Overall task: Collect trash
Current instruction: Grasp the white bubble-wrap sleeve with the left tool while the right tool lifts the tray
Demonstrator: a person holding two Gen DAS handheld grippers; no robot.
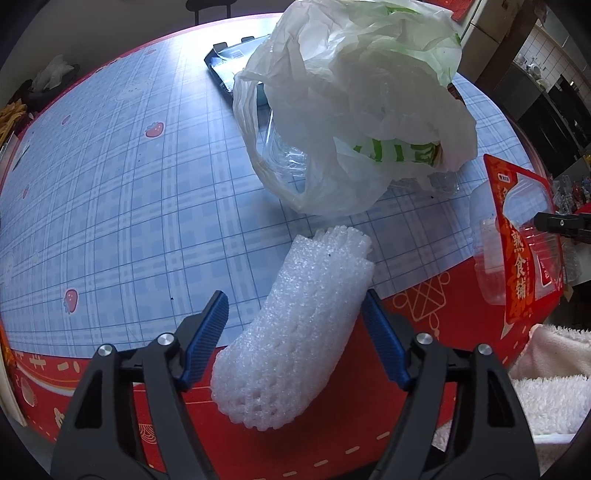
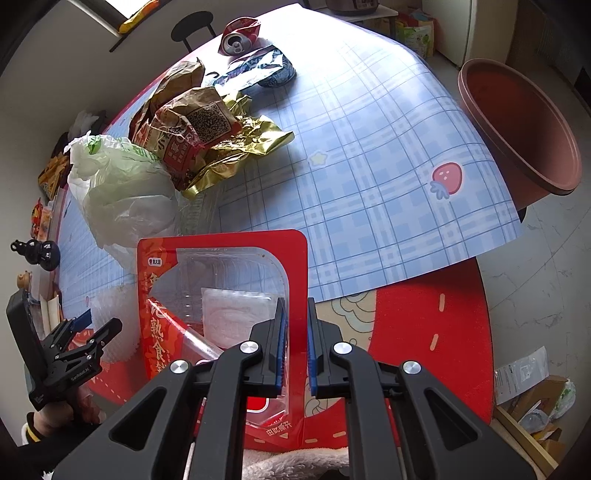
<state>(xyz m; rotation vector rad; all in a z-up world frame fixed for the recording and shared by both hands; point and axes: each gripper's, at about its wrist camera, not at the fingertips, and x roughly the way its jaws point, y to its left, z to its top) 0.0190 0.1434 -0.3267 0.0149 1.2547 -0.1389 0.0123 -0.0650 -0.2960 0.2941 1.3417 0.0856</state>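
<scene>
My left gripper [image 1: 295, 301] is open around a white foam net sleeve [image 1: 295, 325] that lies over the table's near edge; its blue pads [image 1: 207, 328] stand apart from the foam. A crumpled white and green plastic bag [image 1: 362, 92] lies beyond it, over a clear plastic tray [image 1: 284, 155]. My right gripper [image 2: 295, 310] is shut on the edge of a red food package with a clear window [image 2: 221, 280] and holds it upright at the table's near edge. This package also shows in the left wrist view [image 1: 524, 240].
On the blue plaid table mat [image 2: 369, 166] lie brown paper bags [image 2: 184, 122], a gold foil wrapper [image 2: 243, 151], a crushed red can [image 2: 240, 35] and a blue-white wrapper [image 2: 266, 68]. A brown plastic basin [image 2: 517, 125] stands at the right beyond the table. A dark tray [image 1: 229, 62] lies far back.
</scene>
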